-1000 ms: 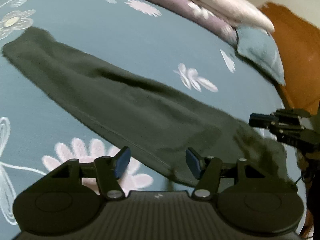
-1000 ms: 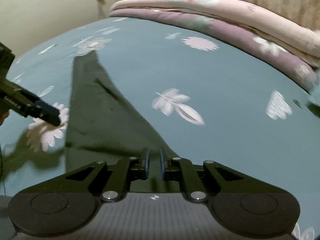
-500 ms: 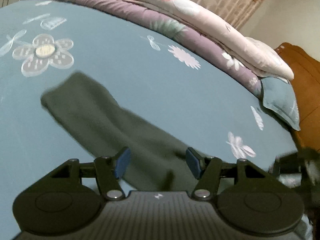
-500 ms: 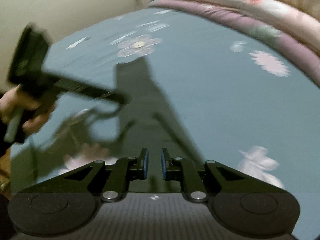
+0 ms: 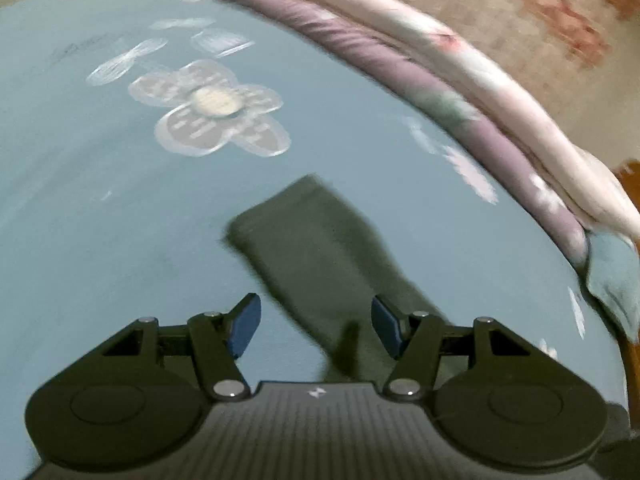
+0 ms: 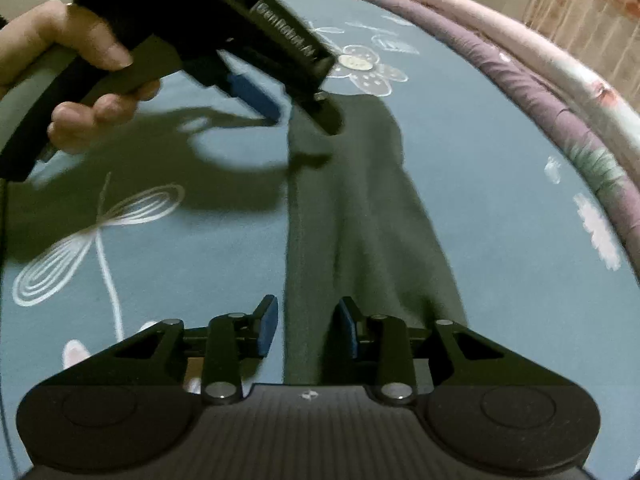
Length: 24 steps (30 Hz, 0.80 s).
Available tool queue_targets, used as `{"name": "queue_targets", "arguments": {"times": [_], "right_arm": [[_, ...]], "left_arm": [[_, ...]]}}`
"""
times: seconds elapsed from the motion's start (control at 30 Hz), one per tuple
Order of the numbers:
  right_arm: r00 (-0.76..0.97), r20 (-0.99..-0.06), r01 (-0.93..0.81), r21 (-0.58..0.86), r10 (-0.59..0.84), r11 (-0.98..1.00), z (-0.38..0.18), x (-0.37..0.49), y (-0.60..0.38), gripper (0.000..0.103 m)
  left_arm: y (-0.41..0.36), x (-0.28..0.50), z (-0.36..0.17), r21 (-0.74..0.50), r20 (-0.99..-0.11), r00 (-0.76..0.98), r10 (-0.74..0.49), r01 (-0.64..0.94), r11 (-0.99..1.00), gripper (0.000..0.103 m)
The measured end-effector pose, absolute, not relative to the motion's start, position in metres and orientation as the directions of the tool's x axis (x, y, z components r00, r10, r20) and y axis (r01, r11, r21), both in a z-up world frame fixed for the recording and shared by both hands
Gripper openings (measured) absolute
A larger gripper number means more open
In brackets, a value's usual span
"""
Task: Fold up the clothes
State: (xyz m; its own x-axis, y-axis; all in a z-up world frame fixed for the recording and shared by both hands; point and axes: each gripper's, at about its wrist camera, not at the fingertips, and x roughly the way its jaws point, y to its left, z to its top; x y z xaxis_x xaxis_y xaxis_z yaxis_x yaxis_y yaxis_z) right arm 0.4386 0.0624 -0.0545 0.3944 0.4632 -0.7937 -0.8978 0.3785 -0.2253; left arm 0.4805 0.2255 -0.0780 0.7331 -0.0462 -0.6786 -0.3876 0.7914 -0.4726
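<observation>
A long dark green garment (image 5: 316,240) lies flat on the blue flowered bedsheet (image 5: 120,240); its narrow end points away. My left gripper (image 5: 316,324) hovers open over the near part of that end, and nothing is pinched. In the right wrist view the garment (image 6: 360,208) runs from under the camera to the far end. My right gripper (image 6: 306,326) has its jaws opening; the cloth's left edge lies below the gap, and the pads do not press on it. The left gripper (image 6: 296,116) hangs above the garment's far end.
A person's hand (image 6: 80,64) grips the left tool's handle. Folded pink and purple quilts (image 5: 460,92) are stacked along the bed's far side. A blue pillow (image 5: 612,272) lies at the right end of the stack, and a curtain hangs behind.
The right jaws have gone from nearly shut to parted. Both views have swung along the garment toward its narrow end. The left tool now fills the upper left of the right view.
</observation>
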Motion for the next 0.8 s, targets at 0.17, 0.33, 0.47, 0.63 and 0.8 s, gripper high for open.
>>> {"name": "queue_targets", "arguments": {"times": [0.17, 0.33, 0.47, 0.63, 0.8], "right_arm": [[0.428, -0.756, -0.897, -0.286, 0.496, 0.337, -0.047, 0.424, 0.06, 0.037], [0.412, -0.781, -0.902, -0.277, 0.469, 0.331, -0.059, 0.428, 0.067, 0.012], [0.399, -0.787, -0.896, -0.227, 0.47, 0.382, -0.055, 0.437, 0.069, 0.003], [0.267, -0.8, -0.923, -0.052, 0.537, 0.382, -0.044, 0.442, 0.062, 0.004], [0.173, -0.784, -0.925, 0.079, 0.596, 0.372, -0.027, 0.453, 0.046, 0.014]], "left_arm": [[0.239, 0.496, -0.088, -0.51, -0.65, 0.759, -0.046, -0.39, 0.766, 0.061], [0.246, 0.505, -0.092, -0.49, -0.647, 0.763, 0.008, -0.423, 0.762, 0.032], [0.254, 0.496, -0.091, -0.485, -0.659, 0.75, 0.05, -0.475, 0.734, 0.002], [0.258, 0.48, -0.085, -0.449, -0.667, 0.738, 0.102, -0.507, 0.735, 0.003], [0.266, 0.475, -0.092, -0.471, -0.673, 0.734, 0.09, -0.518, 0.714, 0.009]]}}
